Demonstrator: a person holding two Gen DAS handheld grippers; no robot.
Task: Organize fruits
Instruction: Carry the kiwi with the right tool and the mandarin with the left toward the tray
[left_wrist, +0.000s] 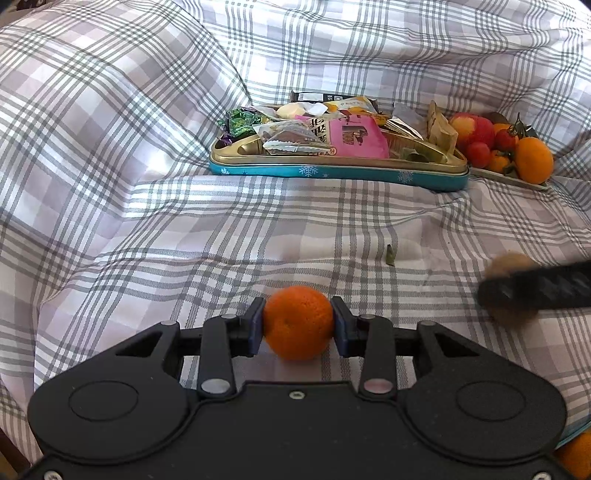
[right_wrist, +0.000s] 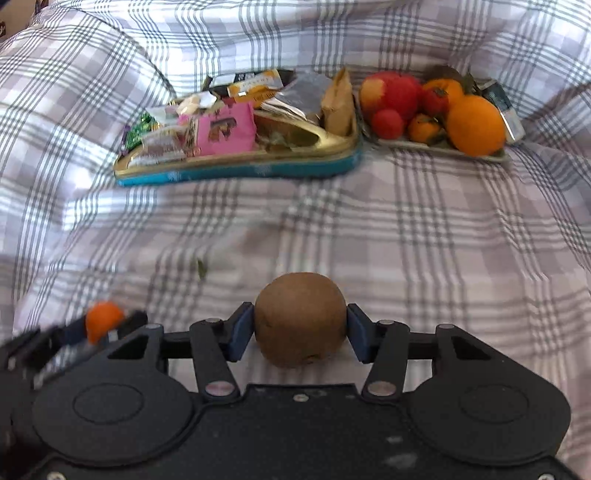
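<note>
Between my left gripper's (left_wrist: 298, 325) fingers (left_wrist: 255, 326) I'm holding a small mandarin (left_wrist: 298, 322), blue pads pressing on both sides, fruit hanging just above the checked bedsheet (left_wrist: 147, 229). Right gripper (right_wrist: 300, 328) is doing the same with a brown kiwi (right_wrist: 300, 319), fingers (right_wrist: 240, 328) pinching it left and right, also over the sheet. I'm seeing each gripper from the other's camera: the right one is showing blurred at the right edge of the left wrist view, and the left one with its mandarin is sitting low at the left in the right wrist view.

Further out, I'm looking at a pale fruit tray (right_wrist: 443, 147) at the far right of the bed, carrying a red-yellow apple (right_wrist: 391, 94), a big orange (right_wrist: 474, 123), a couple of small red tomatoes (right_wrist: 387, 123) and more small mandarins (right_wrist: 424, 127). Touching its left end, a teal tin (left_wrist: 332, 171) with snowflakes and a gold rim is lying open, stuffed with snack packets, a pink packet (left_wrist: 356, 138) on top and green foil sweets (left_wrist: 242, 123) at its left end. A small green scrap (left_wrist: 390, 255) is lying on the sheet between the tin and the grippers. Another orange fruit (left_wrist: 576, 458) is peeking in at the bottom right corner of the left wrist view.
</note>
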